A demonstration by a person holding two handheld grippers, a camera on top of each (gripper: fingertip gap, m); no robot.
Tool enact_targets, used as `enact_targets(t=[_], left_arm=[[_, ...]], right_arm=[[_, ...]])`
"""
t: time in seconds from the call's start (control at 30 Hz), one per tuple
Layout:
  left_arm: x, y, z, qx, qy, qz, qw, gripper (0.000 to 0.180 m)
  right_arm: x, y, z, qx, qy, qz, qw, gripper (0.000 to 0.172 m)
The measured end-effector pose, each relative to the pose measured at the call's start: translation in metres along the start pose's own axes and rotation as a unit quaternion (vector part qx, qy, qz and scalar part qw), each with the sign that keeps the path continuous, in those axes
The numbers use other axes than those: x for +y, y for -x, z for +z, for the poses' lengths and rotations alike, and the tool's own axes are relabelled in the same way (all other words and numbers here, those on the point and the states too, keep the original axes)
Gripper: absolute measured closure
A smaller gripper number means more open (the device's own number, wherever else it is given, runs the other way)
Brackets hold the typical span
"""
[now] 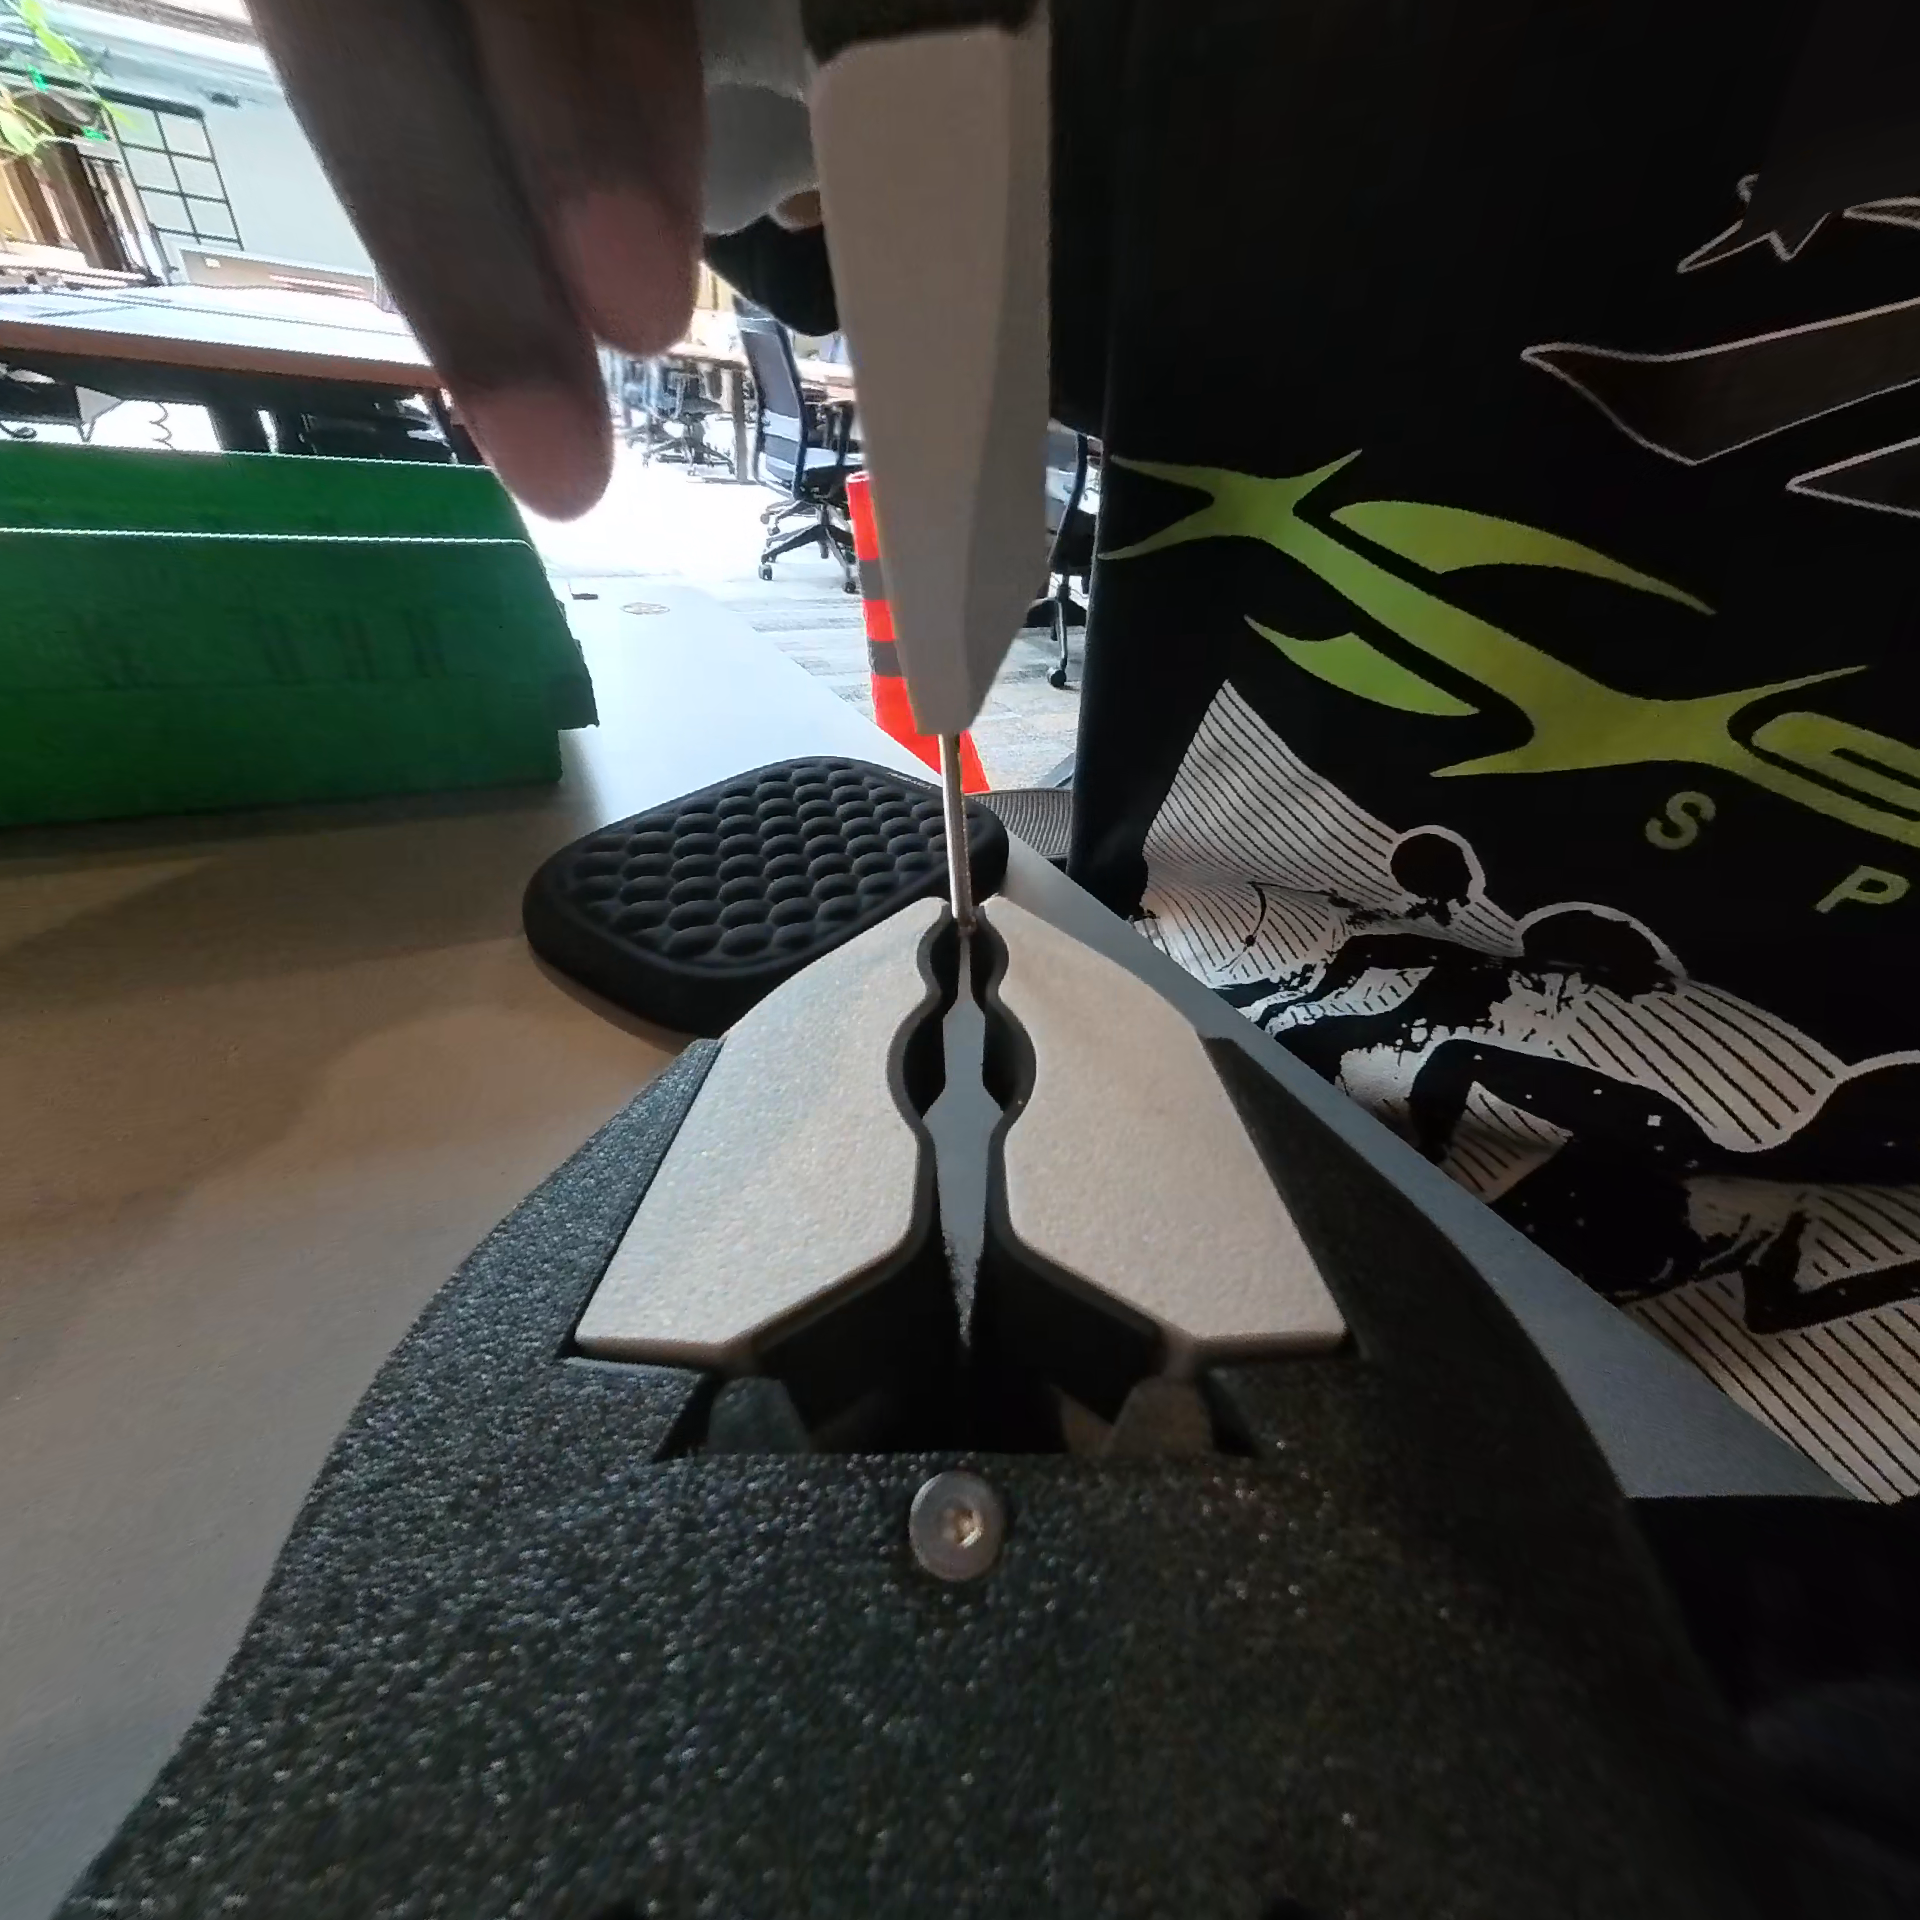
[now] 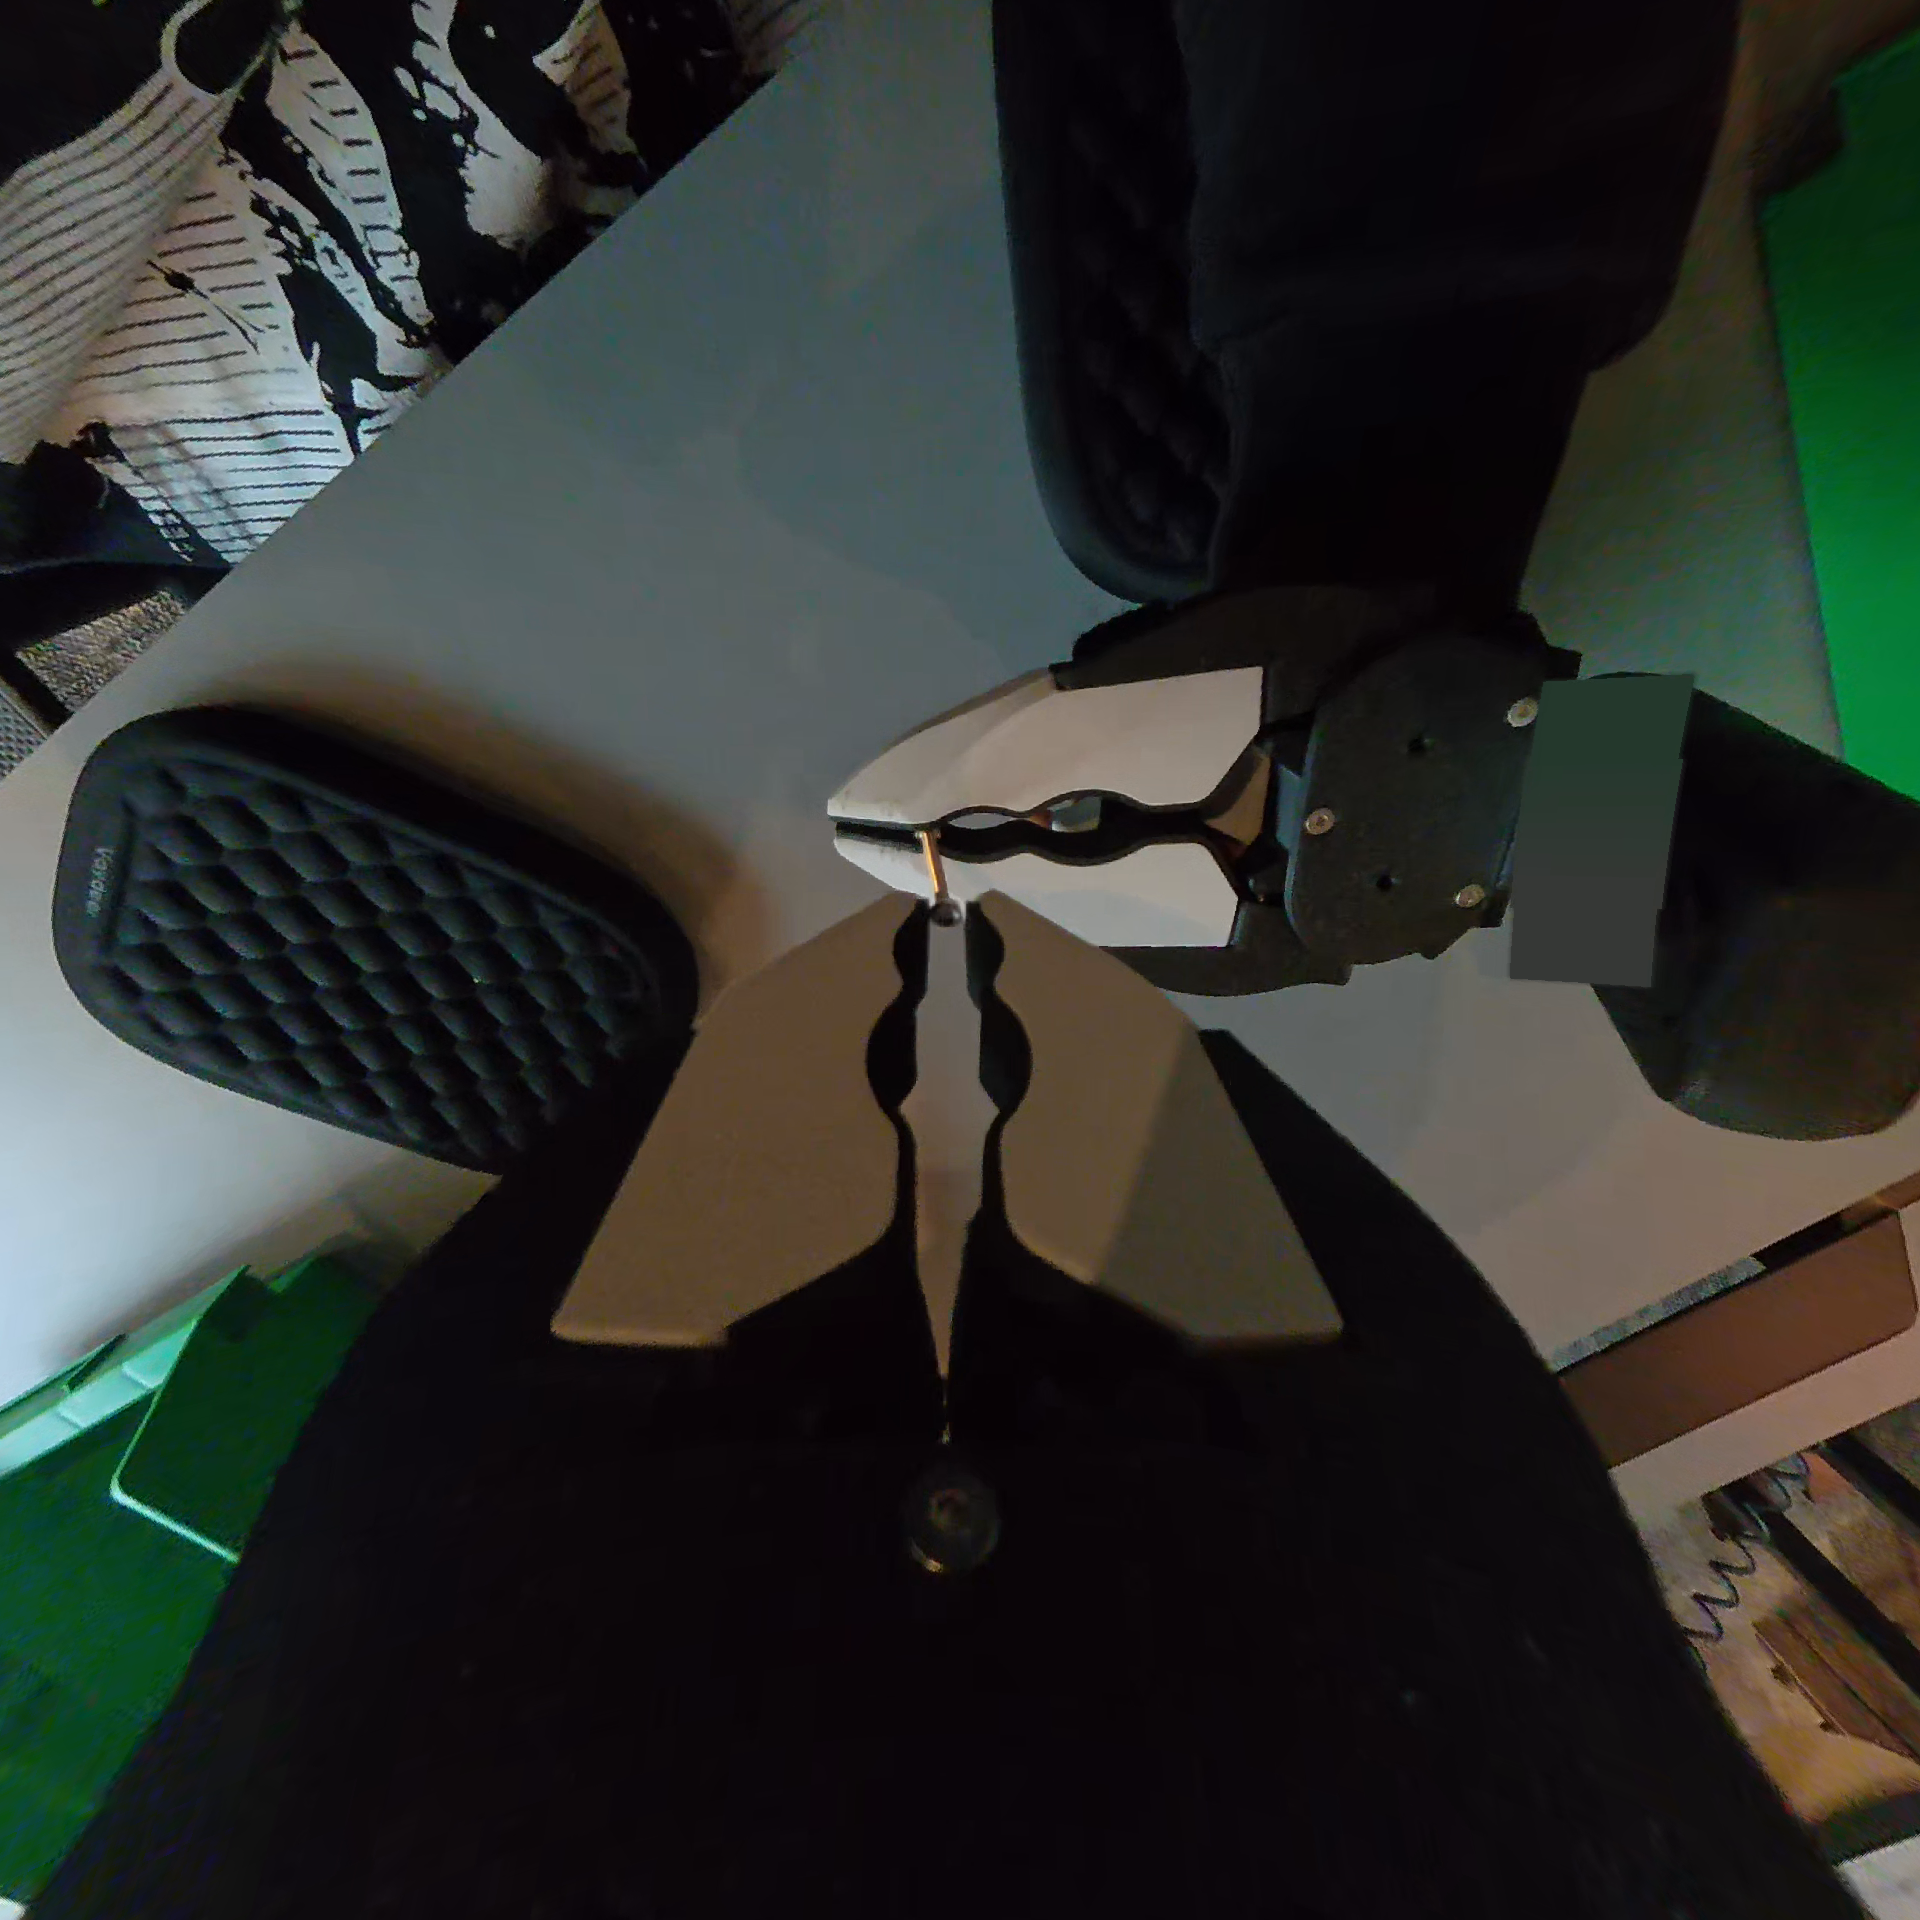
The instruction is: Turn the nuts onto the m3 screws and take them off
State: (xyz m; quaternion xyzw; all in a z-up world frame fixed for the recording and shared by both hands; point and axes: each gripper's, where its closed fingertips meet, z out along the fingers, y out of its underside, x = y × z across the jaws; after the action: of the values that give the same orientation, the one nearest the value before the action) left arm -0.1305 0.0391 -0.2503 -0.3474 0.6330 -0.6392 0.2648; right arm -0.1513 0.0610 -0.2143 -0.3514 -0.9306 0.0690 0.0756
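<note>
Left gripper (image 1: 964, 928): its pale grey fingers are closed on the lower end of a thin silver metal M3 screw (image 1: 958, 831). In the right wrist view that screw (image 2: 932, 862) sits pinched a little behind the fingertips of the left gripper (image 2: 847, 826), so the shaft stands out crosswise, free for the other tool to reach.

Right gripper (image 2: 945, 912): its fingertips sit around a small dark rounded piece (image 2: 945, 911) at the free end of the screw — the screw head or a nut, I cannot tell which. Light shows between the fingers behind it. From the left wrist view the right gripper (image 1: 943, 717) seems to meet the top of the shaft, yet whether the pads press is unclear, so its state cannot be told.

Why held so: one tool acts as a vice on the shaft — the other meets it end-on, in line with the shaft, which suits twisting a small part along the thread.

Surroundings: both tools hang above the near edge of a light grey table (image 2: 623, 520). A black honeycomb-textured pad (image 1: 758, 873) lies just beyond the left gripper. A green plastic bin (image 1: 260, 623) stands to the far left.

Risk: the part is tiny, and a slack pinch may drop it.
</note>
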Motion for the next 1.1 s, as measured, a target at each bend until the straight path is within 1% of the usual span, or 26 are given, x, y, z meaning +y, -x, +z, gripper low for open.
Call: enact_targets(t=[0.03, 0.13, 0.2, 0.27, 0.37, 0.43, 0.57, 0.67, 0.73, 0.77, 0.8, 0.87, 0.93, 0.97, 1.0, 1.03, 1.1], left_arm=[[0.000, 0.000, 0.000, 0.000, -0.001, 0.000, 1.000, 0.180], [-0.001, 0.003, 0.000, -0.009, -0.003, -0.002, 1.000, 0.180], [-0.002, 0.009, -0.002, -0.032, -0.010, -0.007, 0.999, 0.180], [-0.004, 0.019, -0.004, -0.074, -0.018, -0.013, 0.997, 0.180], [-0.004, 0.040, -0.008, -0.163, -0.021, -0.019, 0.986, 0.180], [-0.002, 0.054, -0.011, -0.227, -0.013, -0.023, 0.974, 0.180], [0.002, 0.072, -0.018, -0.316, 0.009, -0.018, 0.948, 0.180], [0.004, 0.079, -0.023, -0.358, 0.020, -0.002, 0.934, 0.180], [0.004, 0.079, -0.023, -0.360, 0.026, 0.005, 0.933, 0.180], [0.004, 0.079, -0.022, -0.357, 0.027, 0.006, 0.934, 0.180], [0.005, 0.078, -0.021, -0.352, 0.027, 0.006, 0.936, 0.180], [0.004, 0.077, -0.021, -0.346, 0.022, 0.004, 0.938, 0.180], [0.003, 0.076, -0.022, -0.341, 0.016, 0.000, 0.940, 0.180], [0.002, 0.076, -0.021, -0.336, 0.014, -0.002, 0.942, 0.180], [0.002, 0.075, -0.021, -0.333, 0.014, -0.002, 0.943, 0.180], [0.002, 0.075, -0.020, -0.330, 0.015, -0.002, 0.944, 0.180], [0.003, 0.074, -0.019, -0.325, 0.016, -0.001, 0.945, 0.180]], right_arm=[[0.000, 0.000, 0.000, -0.001, -0.001, 0.002, 1.000, 0.167], [0.000, 0.001, 0.000, -0.002, -0.006, 0.023, 1.000, 0.167], [0.003, -0.002, -0.001, 0.009, 0.000, 0.063, 0.998, 0.167], [0.011, -0.007, -0.003, 0.030, 0.020, 0.109, 0.993, 0.168], [0.029, -0.012, -0.004, 0.063, 0.055, 0.202, 0.976, 0.168], [0.038, -0.013, -0.003, 0.079, 0.061, 0.277, 0.956, 0.168], [0.057, -0.009, -0.001, 0.102, 0.074, 0.417, 0.900, 0.168], [0.063, -0.006, 0.001, 0.114, 0.061, 0.480, 0.867, 0.167], [0.061, -0.006, 0.001, 0.115, 0.037, 0.503, 0.856, 0.167], [0.060, -0.005, 0.000, 0.114, 0.028, 0.501, 0.858, 0.157], [0.058, -0.006, -0.002, 0.115, 0.022, 0.488, 0.865, 0.142], [0.055, -0.009, -0.008, 0.129, 0.012, 0.421, 0.898, 0.138], [0.051, -0.010, -0.015, 0.142, 0.010, 0.311, 0.940, 0.134], [0.047, -0.009, -0.016, 0.146, 0.006, 0.256, 0.956, 0.135], [0.046, -0.009, -0.017, 0.150, 0.007, 0.211, 0.966, 0.139], [0.044, -0.005, -0.014, 0.135, 0.009, 0.173, 0.976, 0.142], [0.046, -0.005, -0.010, 0.125, 0.011, 0.129, 0.984, 0.149]])
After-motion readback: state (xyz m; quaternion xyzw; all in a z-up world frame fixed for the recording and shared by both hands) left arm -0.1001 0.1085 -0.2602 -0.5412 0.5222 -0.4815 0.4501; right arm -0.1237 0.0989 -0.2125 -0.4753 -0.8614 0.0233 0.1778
